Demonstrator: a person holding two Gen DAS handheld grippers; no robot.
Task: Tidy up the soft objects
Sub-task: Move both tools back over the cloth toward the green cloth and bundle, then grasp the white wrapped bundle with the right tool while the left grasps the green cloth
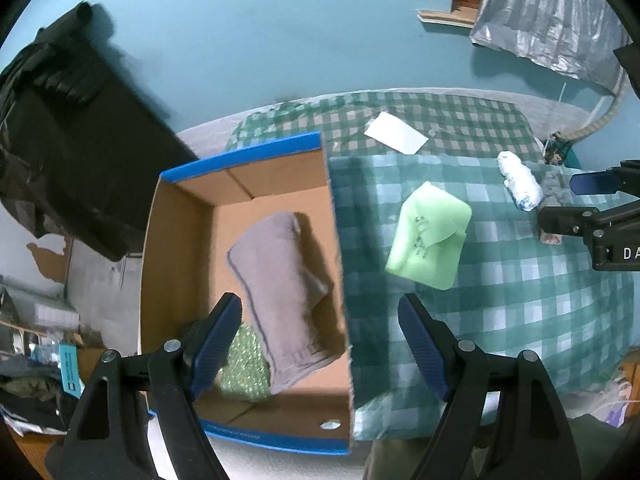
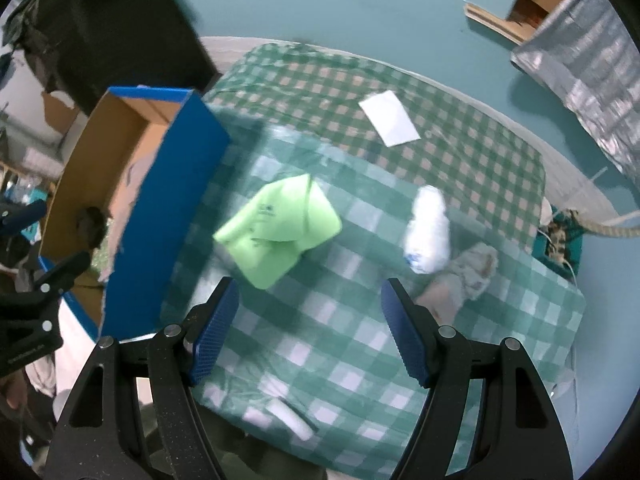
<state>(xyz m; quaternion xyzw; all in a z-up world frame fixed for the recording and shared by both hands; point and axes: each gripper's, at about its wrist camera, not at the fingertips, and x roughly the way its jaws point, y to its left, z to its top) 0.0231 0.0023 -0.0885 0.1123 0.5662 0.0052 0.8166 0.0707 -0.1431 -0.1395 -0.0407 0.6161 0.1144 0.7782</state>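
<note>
A grey cloth lies inside the blue-edged cardboard box, over a green sparkly item. My left gripper is open and empty above the box's right wall. On the checked cover lie a green folded cloth, a white roll and a crumpled grey rag. My right gripper is open and empty above the cover, just in front of the green cloth; the white roll is to its right. The right gripper also shows at the left wrist view's right edge.
A white paper card lies at the back of the checked cover. A black bag stands left of the box. A silver foil sheet and cardboard lean at the teal wall. Clutter sits at the lower left.
</note>
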